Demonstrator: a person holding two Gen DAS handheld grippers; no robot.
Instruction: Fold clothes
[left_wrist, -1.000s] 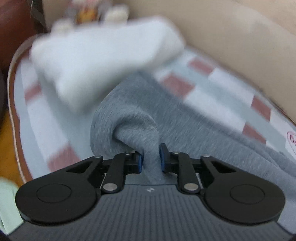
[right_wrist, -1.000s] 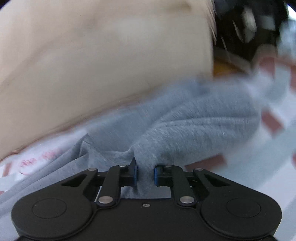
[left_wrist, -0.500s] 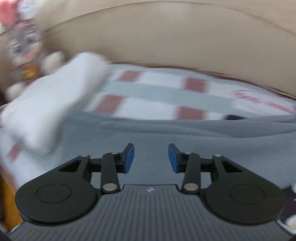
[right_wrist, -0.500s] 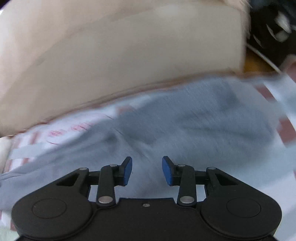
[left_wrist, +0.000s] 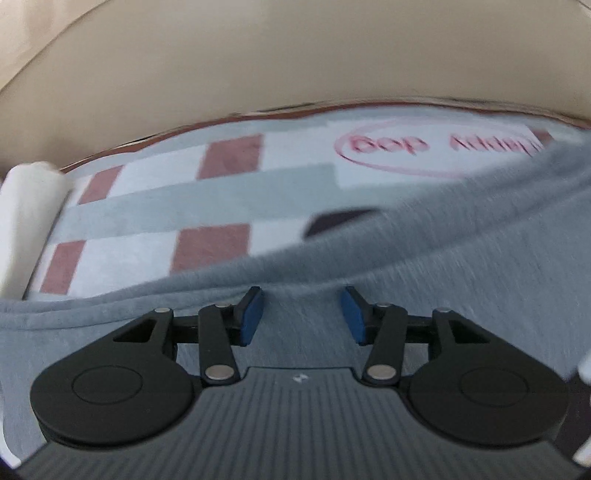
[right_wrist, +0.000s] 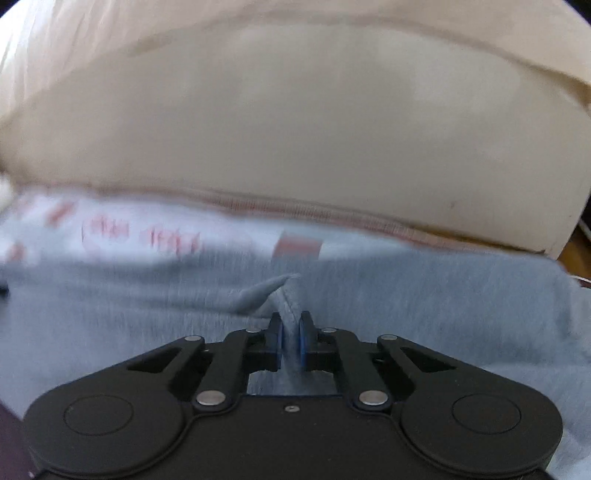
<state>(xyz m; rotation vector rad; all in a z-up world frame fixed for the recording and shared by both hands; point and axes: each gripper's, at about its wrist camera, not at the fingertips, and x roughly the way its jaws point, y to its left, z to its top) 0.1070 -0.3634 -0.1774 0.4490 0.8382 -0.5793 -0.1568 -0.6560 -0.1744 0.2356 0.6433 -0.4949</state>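
Our right gripper (right_wrist: 290, 334) is closing on a pinch of the grey garment (right_wrist: 406, 306) spread on the checked blanket (left_wrist: 221, 188), our left gripper (left_wrist: 301, 314) opening above it, empty, so we judge folding barely begun.

Home bedroom: a bed with a padded beige headboard (left_wrist: 295, 55), a checked sheet (left_wrist: 229, 192) in white, grey and dusty red bearing a pink printed logo (left_wrist: 436, 147), a white pillow (left_wrist: 29, 206) at its edge, and a grey garment (right_wrist: 424, 295) spread across it.
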